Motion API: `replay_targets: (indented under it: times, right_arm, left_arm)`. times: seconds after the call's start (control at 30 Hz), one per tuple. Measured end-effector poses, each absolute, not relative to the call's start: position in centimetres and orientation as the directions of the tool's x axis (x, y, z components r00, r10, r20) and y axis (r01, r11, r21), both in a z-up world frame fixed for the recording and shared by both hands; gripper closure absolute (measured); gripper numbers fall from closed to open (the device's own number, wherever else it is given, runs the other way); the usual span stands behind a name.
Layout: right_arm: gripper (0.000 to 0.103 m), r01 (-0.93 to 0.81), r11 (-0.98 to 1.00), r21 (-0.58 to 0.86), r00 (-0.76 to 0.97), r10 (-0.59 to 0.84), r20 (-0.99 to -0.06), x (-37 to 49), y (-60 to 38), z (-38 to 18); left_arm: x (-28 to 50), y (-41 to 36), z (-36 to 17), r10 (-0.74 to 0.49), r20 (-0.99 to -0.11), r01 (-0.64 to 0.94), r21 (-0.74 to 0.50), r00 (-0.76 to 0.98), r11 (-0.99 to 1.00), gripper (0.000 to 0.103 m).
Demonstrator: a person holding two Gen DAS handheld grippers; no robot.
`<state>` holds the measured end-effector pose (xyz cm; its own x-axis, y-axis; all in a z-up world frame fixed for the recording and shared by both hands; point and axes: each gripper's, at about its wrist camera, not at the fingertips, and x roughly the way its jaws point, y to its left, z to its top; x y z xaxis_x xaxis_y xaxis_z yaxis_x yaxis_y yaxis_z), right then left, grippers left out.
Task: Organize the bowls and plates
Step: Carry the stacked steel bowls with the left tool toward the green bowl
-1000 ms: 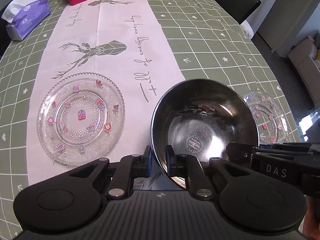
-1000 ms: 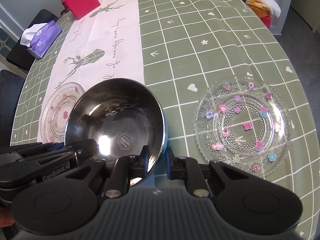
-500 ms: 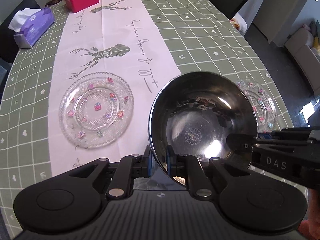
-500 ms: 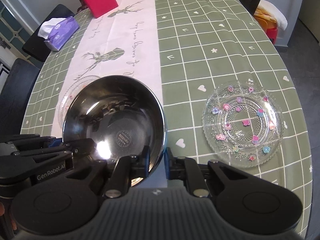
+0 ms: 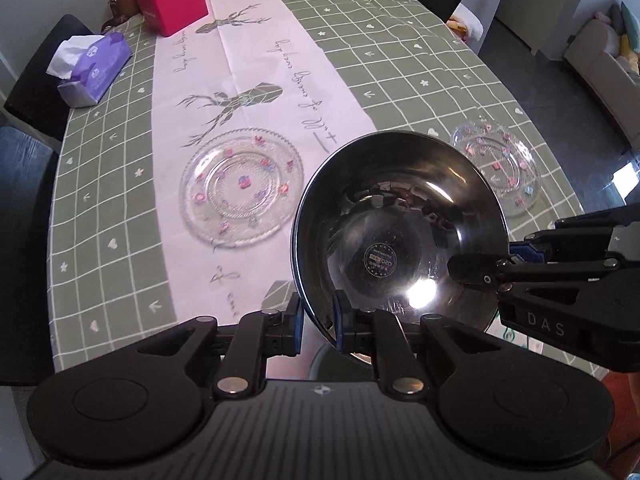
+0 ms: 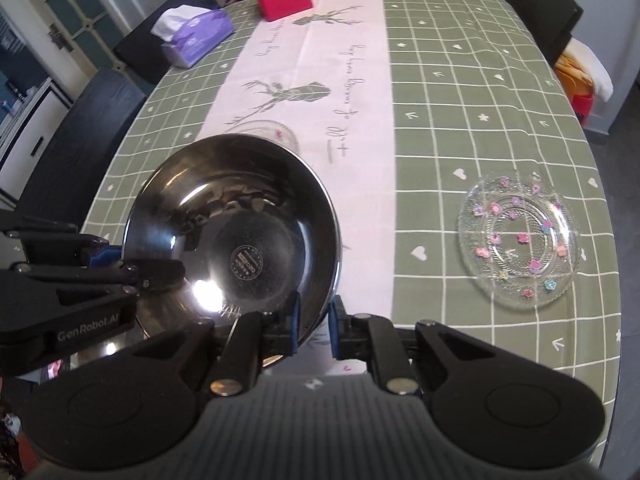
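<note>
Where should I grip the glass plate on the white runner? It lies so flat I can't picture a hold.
Take the glass plate by its raised beaded rim, at the near edge, coming in low from the near side: one of the fingers over the rim, one under. Its flat centre offers no hold.

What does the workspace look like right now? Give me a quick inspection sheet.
Surface: oval table under green checked cloth, white deer runner down the middle.
Job's things: steel bowl held above the table; one glass plate on the runner, another glass plate on the green cloth.
Clutter: tissue box, red box.
Grippers: left gripper and right gripper each shut on the bowl's rim.
Cables: nothing seen.
Surroundings: dark chairs, sofa beyond.
</note>
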<state>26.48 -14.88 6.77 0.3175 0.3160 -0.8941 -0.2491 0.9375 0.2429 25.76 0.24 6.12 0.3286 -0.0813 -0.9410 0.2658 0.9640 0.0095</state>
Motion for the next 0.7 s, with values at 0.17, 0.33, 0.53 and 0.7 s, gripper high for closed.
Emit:
replay_targets:
  times: [0.17,0.33,0.53,0.7]
  right_arm:
    - [0.091,-0.299,0.917,0.264,0.293,0.352,-0.889,25.2,-12.2,7.2]
    - [0.09,-0.347,0.89,0.295,0.257,0.393,-0.883,24.3,-9.2,7.2]
    - [0.09,-0.392,0.864,0.317,0.191,0.413,-0.891,23.2,-5.9,6.2]
    - [0.09,-0.427,0.846,0.318,0.136,0.408,-0.903,22.2,-3.6,5.1]
  left_arm:
    - [24.4,3.3,6.5,-0.075,-0.949,0.285,0.017,0.308,0.958,0.086]
    - [23.2,6.8,6.7,-0.083,-0.956,0.298,0.005,0.282,0.954,0.086]
    - [22.2,9.9,5.9,-0.076,-0.972,0.321,-0.001,0.22,0.947,0.086]
    - [21.7,11.3,5.1,-0.056,-0.984,0.342,0.005,0.168,0.94,0.086]
